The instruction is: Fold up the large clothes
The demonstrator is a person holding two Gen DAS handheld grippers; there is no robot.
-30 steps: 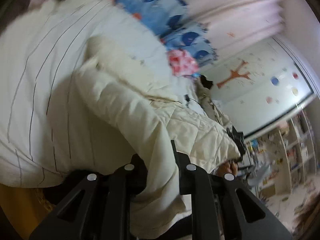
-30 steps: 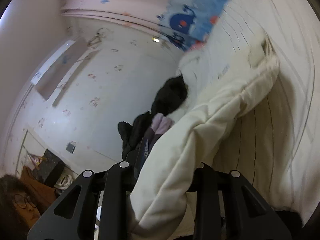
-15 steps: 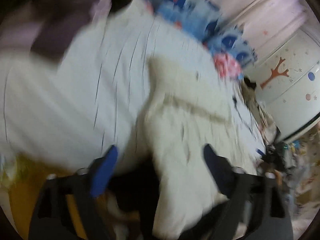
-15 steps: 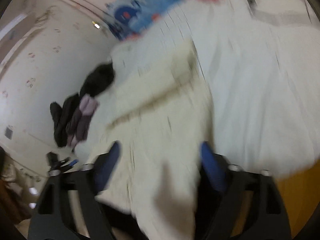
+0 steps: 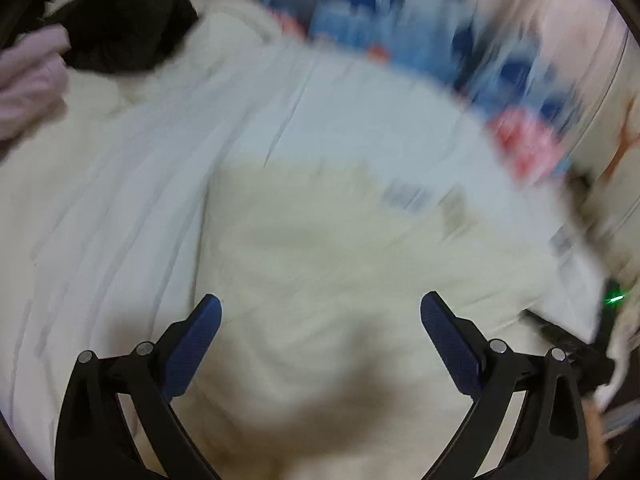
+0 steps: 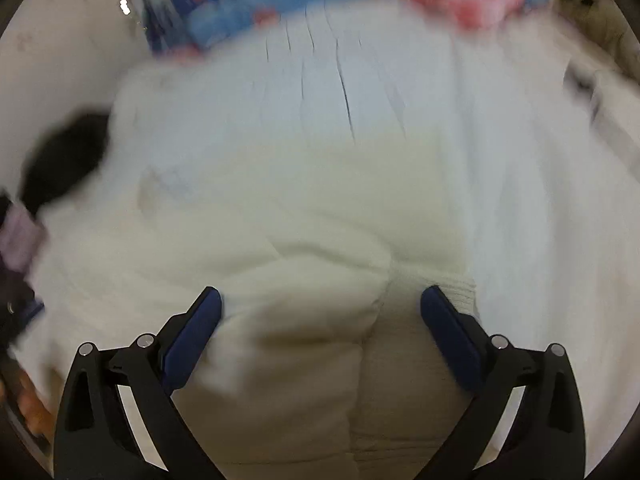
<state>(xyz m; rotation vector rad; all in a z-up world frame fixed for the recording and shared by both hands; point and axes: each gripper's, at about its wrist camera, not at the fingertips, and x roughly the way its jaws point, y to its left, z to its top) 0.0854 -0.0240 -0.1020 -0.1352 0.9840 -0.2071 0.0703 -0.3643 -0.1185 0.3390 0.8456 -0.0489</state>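
- The left tongs [image 5: 320, 304] stand wide apart, and their jaws are opening a touch more; the blue ribbed pads [image 5: 192, 344] press on nothing. Cream cloth lies between and beneath them, loose.
- The cream garment [image 5: 328, 264] lies spread on the bed [image 5: 120, 184], in the middle of both views, its near part right under the two pairs of tongs.
- It looks padded and puffy, soft all through, with no stiff part. I judge it light for its bulk, but large enough to sag and drag if lifted by one point.
- The cloth looks matt and a little fuzzy, so the ribbed pads should bite well. The risk is pinching only the top layer.
- Its far edge in the left view is blurred; a small pale-blue mark there cannot be read.
- The bed sheet is white with thin dark lines, smooth and creased. A black garment [image 5: 120, 24] and a pale pink one [image 5: 28, 76] lie at its far left corner.
- The right tongs [image 6: 320, 300] are likewise fully spread and hold nothing.
- Under them the garment folds into thick rounded rolls, with a ribbed knit cuff or hem [image 6: 460, 292] just beside the right-hand pad.
- That ribbed band and the firm outer seams look like the best holds: one for each pair of tongs, well apart, so the padding stays flat.
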